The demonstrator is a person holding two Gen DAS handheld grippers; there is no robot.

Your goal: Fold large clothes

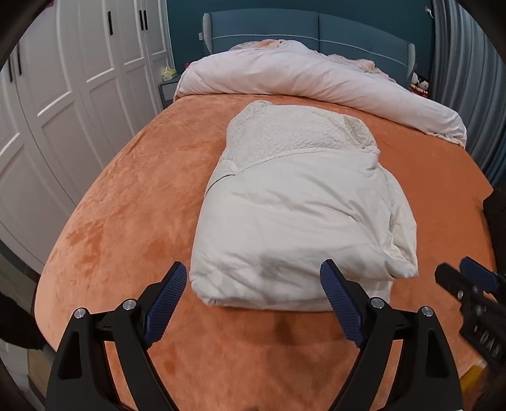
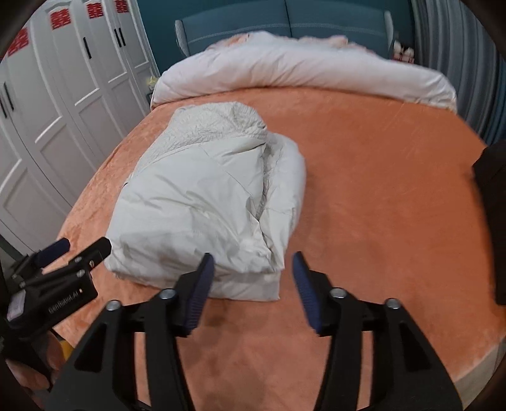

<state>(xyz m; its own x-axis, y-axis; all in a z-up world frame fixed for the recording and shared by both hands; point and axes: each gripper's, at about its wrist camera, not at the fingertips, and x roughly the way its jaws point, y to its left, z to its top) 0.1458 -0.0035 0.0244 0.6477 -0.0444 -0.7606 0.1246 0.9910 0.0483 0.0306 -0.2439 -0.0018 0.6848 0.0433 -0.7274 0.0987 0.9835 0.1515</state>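
Note:
A cream padded coat [image 1: 297, 208] with a fleecy lining at its far end lies folded into a long bundle on the orange bed [image 1: 126, 196]. It also shows in the right wrist view [image 2: 202, 202]. My left gripper [image 1: 253, 275] is open and empty, just short of the bundle's near edge. My right gripper [image 2: 251, 265] is open and empty, at the bundle's near right corner. The right gripper also shows at the right edge of the left wrist view [image 1: 465, 281], and the left gripper shows at the left edge of the right wrist view [image 2: 63, 256].
A pale pink duvet [image 1: 316, 79] is heaped across the head of the bed, before a blue headboard [image 1: 284, 28]. White wardrobe doors [image 1: 63, 95] stand along the left. A grey curtain [image 1: 461, 63] hangs at the right. A dark object [image 2: 493, 221] sits at the bed's right edge.

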